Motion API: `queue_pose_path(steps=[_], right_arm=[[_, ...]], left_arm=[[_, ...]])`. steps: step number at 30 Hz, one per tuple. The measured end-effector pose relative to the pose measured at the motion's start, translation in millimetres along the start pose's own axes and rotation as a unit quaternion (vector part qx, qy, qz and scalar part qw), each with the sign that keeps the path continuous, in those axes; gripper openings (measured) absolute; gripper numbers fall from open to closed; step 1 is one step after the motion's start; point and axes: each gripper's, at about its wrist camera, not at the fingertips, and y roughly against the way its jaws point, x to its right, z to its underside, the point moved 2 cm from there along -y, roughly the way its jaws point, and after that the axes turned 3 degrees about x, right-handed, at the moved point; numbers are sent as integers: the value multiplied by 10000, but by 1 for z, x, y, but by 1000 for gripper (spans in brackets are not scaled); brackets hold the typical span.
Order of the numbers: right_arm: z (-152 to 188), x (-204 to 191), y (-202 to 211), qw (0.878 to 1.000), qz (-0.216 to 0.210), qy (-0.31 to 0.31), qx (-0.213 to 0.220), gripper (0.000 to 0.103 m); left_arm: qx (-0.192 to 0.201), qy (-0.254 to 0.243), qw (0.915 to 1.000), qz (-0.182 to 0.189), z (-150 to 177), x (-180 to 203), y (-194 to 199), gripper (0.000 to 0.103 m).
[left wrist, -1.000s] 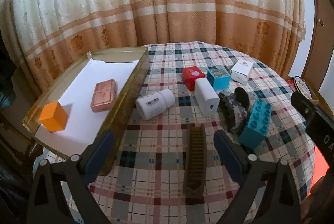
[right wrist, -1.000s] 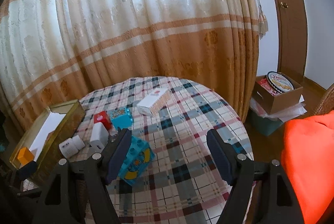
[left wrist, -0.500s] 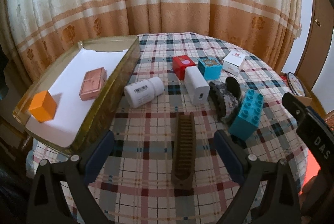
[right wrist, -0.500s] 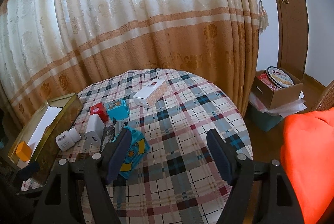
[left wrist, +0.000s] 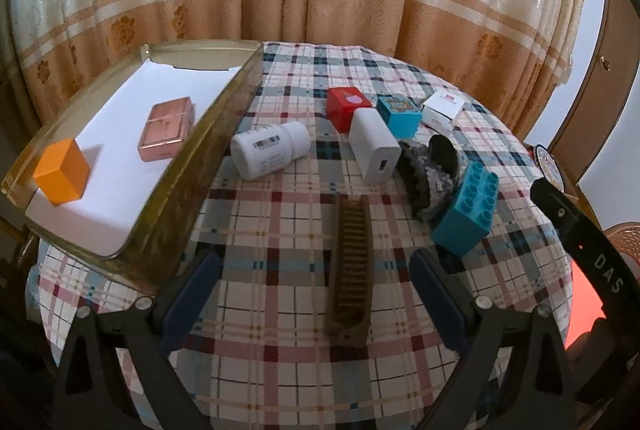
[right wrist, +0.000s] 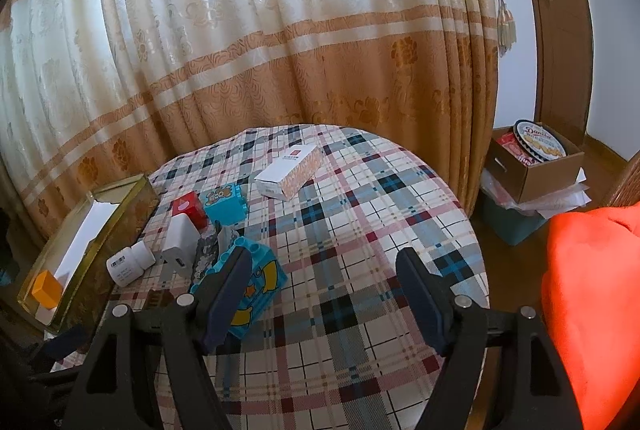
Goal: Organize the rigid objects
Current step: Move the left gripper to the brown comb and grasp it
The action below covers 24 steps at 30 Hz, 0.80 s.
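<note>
Left tool [left wrist: 316,284]: spread wide and empty, hovering low over the near part of the tabletop [left wrist: 280,370], its fingers either side of the comb [left wrist: 352,270].
Comb: brown, lying flat with its length running near to far, teeth up, apart from both fingers; it looks the likeliest thing to be picked next.
Right tool [right wrist: 324,294]: also spread and empty, held over the right half of the tabletop, its left finger in front of the big blue brick [right wrist: 256,290].
Tray [left wrist: 192,165]: gold-walled, lined white, on the left edge of the tabletop; an orange cube [left wrist: 62,171] and a pink box [left wrist: 168,127] already sit inside.
Still loose: white bottle [left wrist: 272,149] on its side just beside the tray wall, white charger [left wrist: 374,145], red cube [left wrist: 346,103], small blue cube [left wrist: 400,113], white carton [left wrist: 444,107] at the far right, dark hair clip [left wrist: 428,165] touching the big blue brick.
Doing it well: the tool should come down squarely so the fingers meet the comb's long sides near its middle, low enough to catch the thin body against the cloth.
Carrying: the lift must clear the tray's near wall before moving left.
Placing: the bare white lining at the far end of the tray looks the best spot, away from the cube and box.
Risk: a pinch near one end may let the comb swing or slip.
</note>
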Motion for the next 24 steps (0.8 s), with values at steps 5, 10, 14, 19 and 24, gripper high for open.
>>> queue_pose_path(steps=[5, 10, 14, 19, 24], right_arm=[[0, 3, -1, 9999, -82, -101, -17, 76], [1, 6, -4, 9997, -104, -192, -101, 77], [1, 6, -4, 9997, -106, -185, -129, 77], [2, 7, -5, 9995, -121, -234, -175, 77], [2, 7, -6, 9995, -115, -221, -188, 77]], left_arm=[[-44, -314, 9994, -123, -2, 15, -8, 87], [-361, -385, 9986, 40, -2, 22, -26, 67], [-438, -527, 9976, 22, 1, 29, -30, 66], [-439, -580, 9973, 40, 1, 32, -29, 66], [-346, -726, 9966, 166, 3, 36, -24, 32]])
